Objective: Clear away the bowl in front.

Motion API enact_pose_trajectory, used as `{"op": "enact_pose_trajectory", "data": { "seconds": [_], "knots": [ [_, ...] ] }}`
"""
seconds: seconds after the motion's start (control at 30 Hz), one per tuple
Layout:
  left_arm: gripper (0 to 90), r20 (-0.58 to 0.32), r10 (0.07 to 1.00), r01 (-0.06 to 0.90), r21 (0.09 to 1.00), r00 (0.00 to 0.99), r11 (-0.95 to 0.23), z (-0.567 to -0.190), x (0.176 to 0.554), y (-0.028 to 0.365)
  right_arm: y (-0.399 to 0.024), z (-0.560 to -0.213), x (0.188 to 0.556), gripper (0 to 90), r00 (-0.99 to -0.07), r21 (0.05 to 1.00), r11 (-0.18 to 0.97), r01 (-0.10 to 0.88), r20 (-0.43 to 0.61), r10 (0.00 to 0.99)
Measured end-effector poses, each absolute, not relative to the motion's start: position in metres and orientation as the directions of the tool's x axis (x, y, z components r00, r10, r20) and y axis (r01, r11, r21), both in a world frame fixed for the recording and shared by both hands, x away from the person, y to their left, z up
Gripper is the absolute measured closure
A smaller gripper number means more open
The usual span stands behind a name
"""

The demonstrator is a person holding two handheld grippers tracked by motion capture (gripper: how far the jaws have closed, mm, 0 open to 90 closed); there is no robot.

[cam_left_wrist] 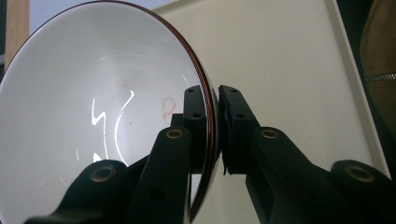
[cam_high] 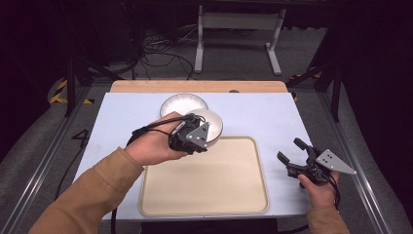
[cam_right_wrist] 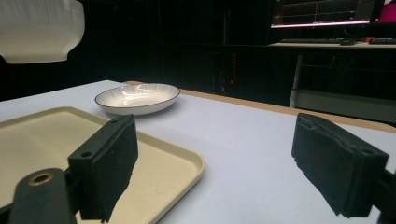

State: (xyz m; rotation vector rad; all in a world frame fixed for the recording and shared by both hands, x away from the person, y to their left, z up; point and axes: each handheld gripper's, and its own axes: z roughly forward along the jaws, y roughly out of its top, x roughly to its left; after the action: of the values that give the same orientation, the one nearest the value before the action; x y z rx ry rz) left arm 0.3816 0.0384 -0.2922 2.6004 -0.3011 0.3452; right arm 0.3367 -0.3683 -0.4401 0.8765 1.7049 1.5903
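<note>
A white bowl (cam_high: 212, 125) with a thin dark rim hangs in the air over the far left corner of the beige tray (cam_high: 229, 180). My left gripper (cam_high: 195, 136) is shut on its rim; in the left gripper view the bowl (cam_left_wrist: 84, 116) has one jaw inside and one outside, gripper point (cam_left_wrist: 215, 126). In the right gripper view the bowl (cam_right_wrist: 39, 28) shows from below at upper left. A shallow white plate (cam_high: 181, 102) (cam_right_wrist: 137, 98) rests on the table behind it. My right gripper (cam_high: 292, 156) (cam_right_wrist: 215, 163) stands open with nothing between its pads, to the right of the tray (cam_right_wrist: 154, 149).
The tray (cam_left_wrist: 289, 60) lies on a pale blue table top (cam_high: 263, 117) with a wooden strip along the far edge. Black floor, cables and a white table frame (cam_high: 238, 29) lie beyond. A desk with a monitor (cam_right_wrist: 327, 11) stands far off in the right gripper view.
</note>
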Motion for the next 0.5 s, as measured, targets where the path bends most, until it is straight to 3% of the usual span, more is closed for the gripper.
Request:
{"op": "enact_pose_trajectory", "data": {
  "seconds": [0.5],
  "knots": [
    [82.5,0.261,-0.203,-0.302,0.433,0.944,-0.849,-0.316,0.372,0.026,-0.369,-0.440,0.337,15.1,-0.574,0.998,0.047,0.043,-0.013,0.819]
  ]
}}
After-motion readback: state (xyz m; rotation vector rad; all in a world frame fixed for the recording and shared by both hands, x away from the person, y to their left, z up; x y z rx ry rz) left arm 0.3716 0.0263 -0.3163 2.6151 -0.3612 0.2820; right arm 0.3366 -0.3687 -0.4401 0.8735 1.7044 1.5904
